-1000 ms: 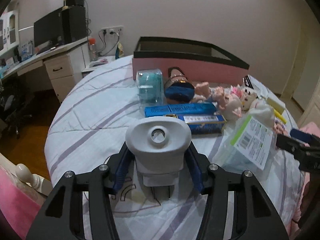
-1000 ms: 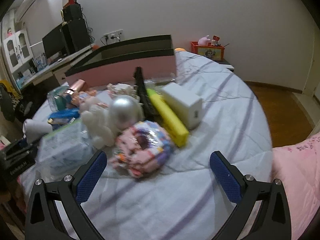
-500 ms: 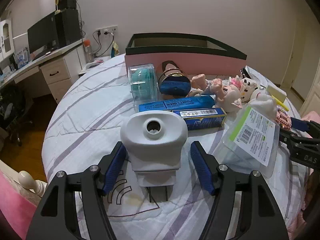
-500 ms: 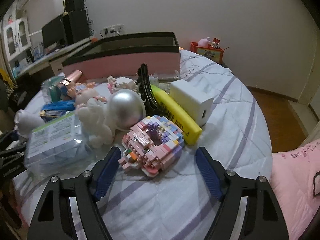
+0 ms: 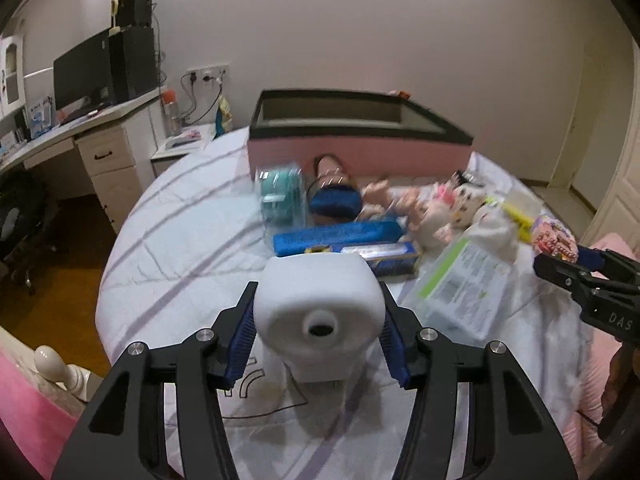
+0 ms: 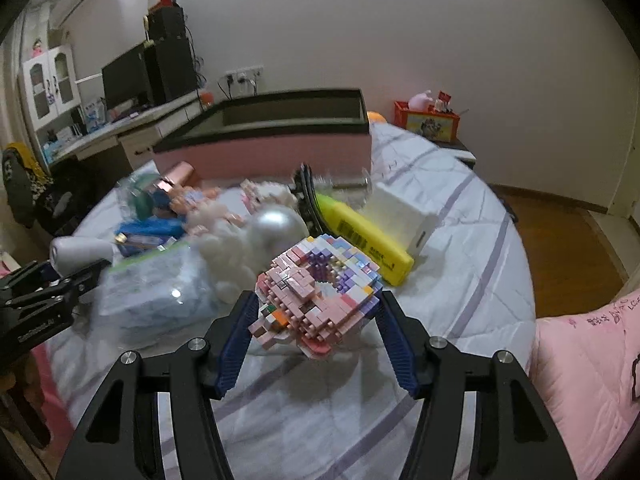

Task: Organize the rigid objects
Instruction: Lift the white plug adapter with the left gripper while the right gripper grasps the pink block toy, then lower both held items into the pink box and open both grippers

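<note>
My left gripper point(image 5: 318, 334) is shut on a white plastic device point(image 5: 318, 306) with a round hole in its face and holds it above the striped bed sheet. My right gripper point(image 6: 314, 318) is shut on a pink and pastel block-built donut point(image 6: 316, 284), lifted and tilted off the sheet. The right gripper also shows at the right edge of the left wrist view point(image 5: 588, 280). A pink storage box with a black rim point(image 5: 360, 136) stands open at the back of the bed; it also shows in the right wrist view point(image 6: 272, 136).
Between grippers and box lie a teal item in clear casing point(image 5: 280, 196), two blue boxes point(image 5: 340, 236), dolls point(image 5: 424, 208), a wipes pack point(image 5: 464, 284), a yellow highlighter point(image 6: 364, 232), a white box point(image 6: 404, 212) and a silver ball point(image 6: 276, 228). A desk point(image 5: 80, 128) stands left.
Both grippers closed: the left on the white device, the right on the block donut. Both objects have been lifted off the sheet.
</note>
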A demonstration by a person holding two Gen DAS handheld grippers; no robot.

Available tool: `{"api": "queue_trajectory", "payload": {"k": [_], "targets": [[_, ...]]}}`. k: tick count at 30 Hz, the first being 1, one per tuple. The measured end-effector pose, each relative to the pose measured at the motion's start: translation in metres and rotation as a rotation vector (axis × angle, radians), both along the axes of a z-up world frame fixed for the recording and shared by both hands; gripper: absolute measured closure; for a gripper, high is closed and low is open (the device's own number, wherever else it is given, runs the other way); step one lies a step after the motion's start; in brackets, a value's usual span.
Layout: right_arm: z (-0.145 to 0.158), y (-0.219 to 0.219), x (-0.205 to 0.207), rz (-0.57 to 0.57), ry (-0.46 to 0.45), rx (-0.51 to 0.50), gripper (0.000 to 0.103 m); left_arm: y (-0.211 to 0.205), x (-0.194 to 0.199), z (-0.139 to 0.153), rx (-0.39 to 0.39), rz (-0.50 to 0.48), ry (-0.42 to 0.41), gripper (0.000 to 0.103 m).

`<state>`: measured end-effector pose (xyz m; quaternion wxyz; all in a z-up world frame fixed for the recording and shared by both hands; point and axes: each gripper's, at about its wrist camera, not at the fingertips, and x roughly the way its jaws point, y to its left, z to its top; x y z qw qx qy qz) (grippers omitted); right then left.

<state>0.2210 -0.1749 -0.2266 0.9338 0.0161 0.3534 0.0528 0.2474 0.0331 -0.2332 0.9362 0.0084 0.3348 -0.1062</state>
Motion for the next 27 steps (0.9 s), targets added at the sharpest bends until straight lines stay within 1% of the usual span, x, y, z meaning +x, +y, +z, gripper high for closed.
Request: {"api": "queue_trajectory", "payload": {"k": [4,8,12,15,17,21,25,27], "targets": [[0.019,0.003,0.000,0.032,-0.039,0.032,0.041,-0.007,-0.002,0.020,0.011,-0.017,-0.041,0.048],[0.031,0.008,0.009,0.063,-0.062,0.051,0.041,-0.014,0.003,0.031,0.010,-0.027,-0.059,0.049],[0.035,0.015,0.022,0.091,-0.073,0.056,0.041,-0.020,0.013,0.031,0.022,-0.035,-0.053,0.049],[0.035,0.016,0.030,0.098,-0.070,0.064,0.041,-0.021,0.016,0.032,0.006,-0.036,-0.043,0.049],[0.035,0.016,0.034,0.104,-0.068,0.069,0.041,-0.023,0.019,0.036,0.009,-0.041,-0.044,0.049],[0.046,0.017,0.043,0.113,-0.087,0.069,0.041,-0.027,0.026,0.058,0.015,-0.035,-0.086,0.049],[0.069,0.020,0.061,0.128,-0.129,0.062,0.041,-0.036,0.040,0.086,0.034,-0.034,-0.149,0.049],[0.080,0.024,0.076,0.138,-0.144,0.053,0.041,-0.042,0.056,0.100,0.042,-0.038,-0.175,0.049]]}}
